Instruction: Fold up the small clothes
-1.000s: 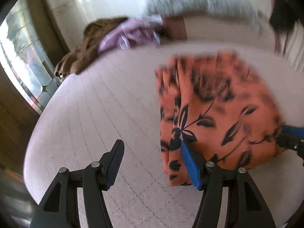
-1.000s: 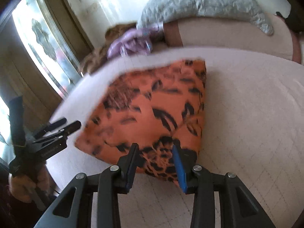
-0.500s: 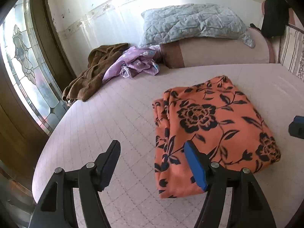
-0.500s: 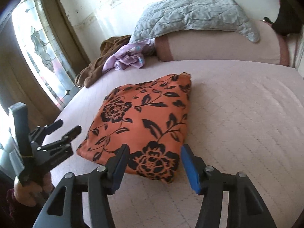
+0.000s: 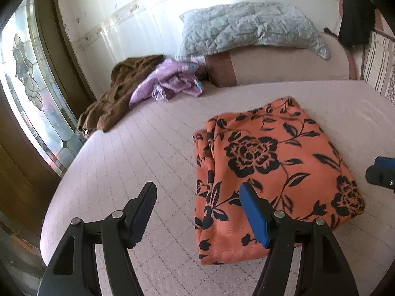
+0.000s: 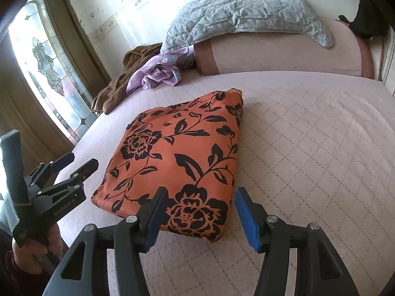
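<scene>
An orange garment with black flowers [image 5: 266, 167] lies folded into a flat rectangle on the pink quilted bed [image 5: 148, 153]. It also shows in the right wrist view [image 6: 182, 162]. My left gripper [image 5: 197, 194] is open and empty, held above the bed at the garment's near left edge. My right gripper [image 6: 200, 197] is open and empty, just above the garment's near corner. In the right wrist view the left gripper [image 6: 84, 160] shows at the far left, held by a hand. In the left wrist view a bit of the right gripper [image 5: 380, 172] shows at the right edge.
A brown garment [image 5: 118, 98] and a purple garment [image 5: 170, 81] lie in a heap at the bed's far left. A pink bolster [image 5: 276, 66] with a grey quilted pillow [image 5: 246, 29] on it runs along the head. A stained-glass door [image 5: 32, 86] stands at the left.
Both grippers have let go of the orange garment and drawn back and up from it. The right jaws have opened wide. The garment now lies still and flat.
</scene>
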Demonstrator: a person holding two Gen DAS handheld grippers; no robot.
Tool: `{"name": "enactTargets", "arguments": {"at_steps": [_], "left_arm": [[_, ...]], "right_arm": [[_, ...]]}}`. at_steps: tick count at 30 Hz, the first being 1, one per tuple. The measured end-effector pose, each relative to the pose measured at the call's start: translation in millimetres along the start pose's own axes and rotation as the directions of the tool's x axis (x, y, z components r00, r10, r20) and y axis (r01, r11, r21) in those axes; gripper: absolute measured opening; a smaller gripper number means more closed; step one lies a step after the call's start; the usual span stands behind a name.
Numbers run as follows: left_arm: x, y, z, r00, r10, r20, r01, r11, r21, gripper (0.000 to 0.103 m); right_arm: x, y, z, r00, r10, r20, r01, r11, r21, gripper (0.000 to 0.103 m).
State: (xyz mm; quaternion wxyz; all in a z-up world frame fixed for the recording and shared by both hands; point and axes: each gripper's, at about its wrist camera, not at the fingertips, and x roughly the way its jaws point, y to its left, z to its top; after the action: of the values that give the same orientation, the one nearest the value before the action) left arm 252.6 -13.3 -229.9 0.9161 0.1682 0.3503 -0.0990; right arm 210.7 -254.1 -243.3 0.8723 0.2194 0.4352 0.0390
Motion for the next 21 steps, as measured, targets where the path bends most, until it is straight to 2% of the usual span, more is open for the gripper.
{"name": "enactTargets", "arguments": {"at_steps": [4,7,9,12,15,17,18,21], "left_arm": [[23.1,17.7,0.2,0.994,-0.072,-0.083,0.066,0.995,-0.074,0.071],[40.6,37.3,1.0,0.978,-0.169,-0.121,0.146,0.973,-0.178,0.072],[51.5,49.4,2.2,0.957,-0.257,-0.133,0.218,0.943,-0.252,0.072],[67.6,62.5,1.2,0.905,-0.404,-0.135,0.332,0.866,-0.374,0.073],[73.5,62.1,0.6,0.873,-0.462,-0.155,0.364,0.83,-0.423,0.073],[72.5,59.1,2.2,0.854,-0.501,-0.141,0.404,0.808,-0.429,0.073],[70.3,56.3,3.0,0.851,-0.509,-0.132,0.414,0.803,-0.428,0.073],[73.5,49.0,4.9,0.861,-0.485,-0.151,0.393,0.824,-0.407,0.078]], "right_arm": [[13.4,-8.6,4.2,0.999,0.038,-0.034,-0.036,0.998,0.052,0.06],[27.0,-18.0,8.5,0.995,0.08,-0.065,-0.073,0.991,0.111,0.061],[36.1,-26.4,11.2,0.989,0.124,-0.083,-0.109,0.98,0.166,0.061],[45.5,-39.3,13.6,0.978,0.192,-0.086,-0.165,0.954,0.25,0.063],[50.5,-47.8,14.9,0.969,0.234,-0.081,-0.2,0.931,0.305,0.065],[52.6,-51.7,15.8,0.966,0.248,-0.076,-0.211,0.921,0.327,0.065],[53.4,-53.0,16.5,0.964,0.254,-0.074,-0.216,0.917,0.334,0.066],[56.0,-57.9,18.9,0.961,0.267,-0.065,-0.228,0.906,0.357,0.066]]}}
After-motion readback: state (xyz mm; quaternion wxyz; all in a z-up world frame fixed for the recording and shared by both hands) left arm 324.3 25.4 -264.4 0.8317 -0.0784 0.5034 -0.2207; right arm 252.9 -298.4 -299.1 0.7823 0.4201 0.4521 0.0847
